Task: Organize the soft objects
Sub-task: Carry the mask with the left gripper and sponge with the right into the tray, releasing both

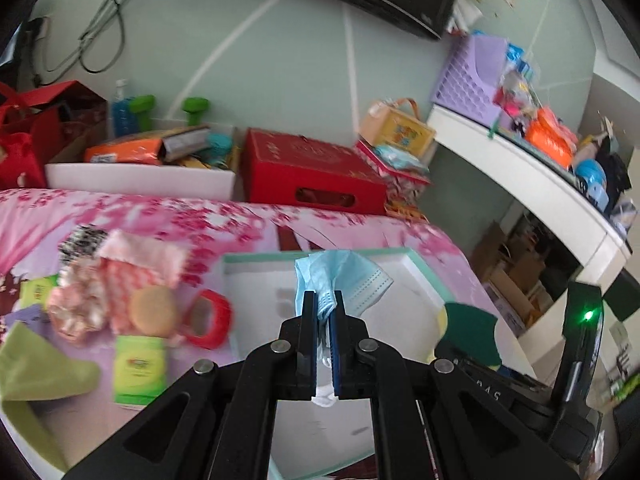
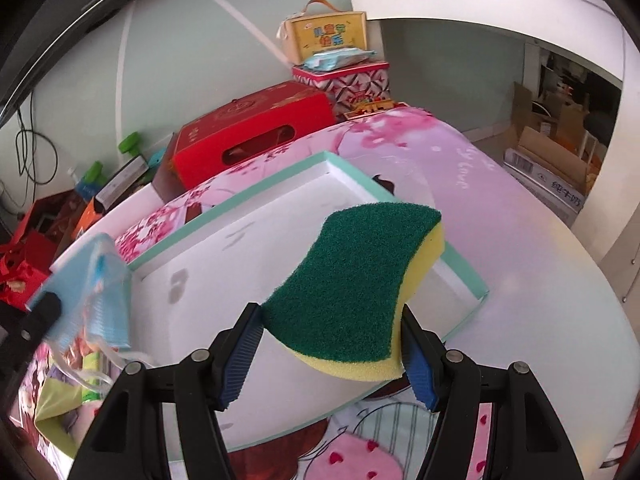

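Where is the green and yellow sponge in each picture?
Left wrist view: the sponge peeks in low on the right, at the white tray's right edge, partly hidden.
Right wrist view: the sponge fills the middle, squeezed by the right gripper above the tray.
Shared landmark: the red box behind the tray shows in both.

A lived-in home room: a bed point(image 1: 248, 220) under a pink blossom-print cover, red gift boxes point(image 1: 312, 168) against the wall at twelve o'clock, a cluttered white shelf point(image 1: 532, 184) at two o'clock, cardboard cartons point(image 2: 548, 160) stacked beneath it.
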`<state>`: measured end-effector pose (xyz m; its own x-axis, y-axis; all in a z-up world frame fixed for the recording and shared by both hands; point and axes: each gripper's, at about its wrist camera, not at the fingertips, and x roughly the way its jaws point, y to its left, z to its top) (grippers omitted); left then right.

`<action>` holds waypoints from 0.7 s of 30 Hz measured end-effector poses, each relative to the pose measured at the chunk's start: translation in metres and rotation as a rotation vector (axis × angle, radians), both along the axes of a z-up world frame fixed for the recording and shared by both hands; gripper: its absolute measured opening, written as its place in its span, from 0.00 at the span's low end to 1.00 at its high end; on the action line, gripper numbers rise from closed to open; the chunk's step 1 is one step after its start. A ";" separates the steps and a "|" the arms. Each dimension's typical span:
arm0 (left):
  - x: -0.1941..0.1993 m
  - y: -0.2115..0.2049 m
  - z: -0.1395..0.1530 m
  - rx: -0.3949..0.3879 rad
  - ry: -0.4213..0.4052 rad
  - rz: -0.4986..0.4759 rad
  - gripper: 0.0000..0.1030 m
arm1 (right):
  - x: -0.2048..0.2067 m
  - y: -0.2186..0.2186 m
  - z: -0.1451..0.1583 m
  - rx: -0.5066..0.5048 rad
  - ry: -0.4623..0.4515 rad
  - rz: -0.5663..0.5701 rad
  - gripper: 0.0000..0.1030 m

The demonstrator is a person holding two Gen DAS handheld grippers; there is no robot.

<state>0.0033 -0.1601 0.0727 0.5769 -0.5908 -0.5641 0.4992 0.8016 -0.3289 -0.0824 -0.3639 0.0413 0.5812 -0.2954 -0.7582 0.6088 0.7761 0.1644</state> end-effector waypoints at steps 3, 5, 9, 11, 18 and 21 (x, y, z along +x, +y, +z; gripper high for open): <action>0.000 -0.019 -0.012 0.054 0.009 -0.009 0.05 | 0.000 -0.008 -0.004 0.012 -0.012 -0.010 0.67; 0.003 -0.027 -0.020 0.069 0.025 -0.011 0.05 | 0.000 -0.012 -0.006 0.018 -0.012 -0.014 0.67; 0.006 -0.035 -0.034 0.107 0.062 -0.009 0.05 | 0.000 -0.016 -0.009 0.008 0.001 -0.020 0.69; 0.007 -0.037 -0.038 0.119 0.076 -0.006 0.07 | -0.001 -0.018 -0.010 0.013 0.000 -0.024 0.72; 0.008 -0.030 -0.036 0.122 0.084 0.023 0.63 | -0.002 -0.019 -0.010 0.007 0.010 -0.017 0.88; 0.011 -0.023 -0.035 0.108 0.091 0.034 0.75 | -0.001 -0.017 -0.008 -0.013 0.017 -0.006 1.00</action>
